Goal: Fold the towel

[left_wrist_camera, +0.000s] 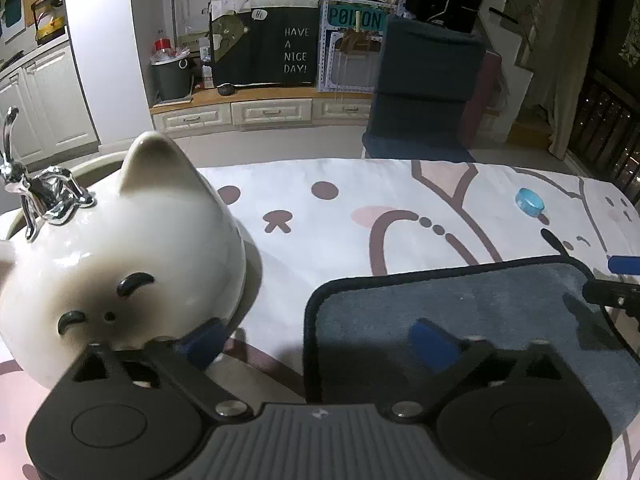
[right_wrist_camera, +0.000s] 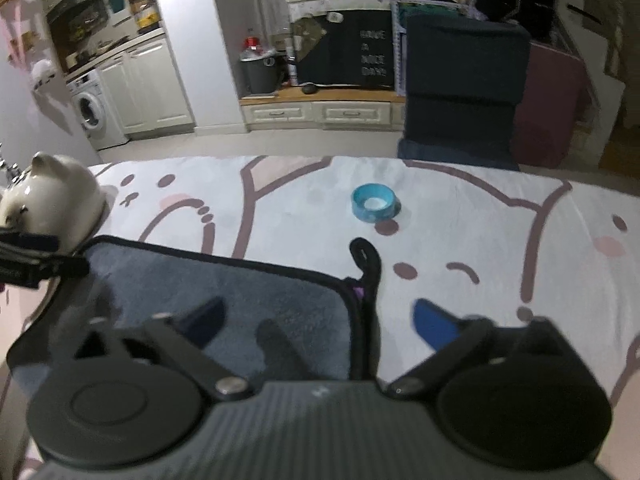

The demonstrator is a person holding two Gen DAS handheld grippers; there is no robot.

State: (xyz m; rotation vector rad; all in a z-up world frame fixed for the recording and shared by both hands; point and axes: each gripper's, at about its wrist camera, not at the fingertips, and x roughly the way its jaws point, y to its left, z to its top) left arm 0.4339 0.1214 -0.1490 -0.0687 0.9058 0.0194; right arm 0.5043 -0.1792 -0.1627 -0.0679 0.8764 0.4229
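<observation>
Towel (left_wrist_camera: 460, 320) — grey, dark-edged, lying flat on the cartoon-print desk (left_wrist_camera: 360, 208), hanging loop (right_wrist_camera: 366, 256) at its far right corner.
Left claw (left_wrist_camera: 316, 344) — spread, straddling the left edge beside the ceramic cat (left_wrist_camera: 120, 264).
Right claw (right_wrist_camera: 320, 320) — spread, straddling the right edge.
Step, as judged: pre-grasp. Next: lower, pinch both edges.

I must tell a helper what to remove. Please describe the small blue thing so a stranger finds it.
Look at the cartoon-printed cloth covering the table. Beyond the grey towel, toward the far edge, lies a blue tape roll. It is the only ring-shaped, bright blue object there.
</observation>
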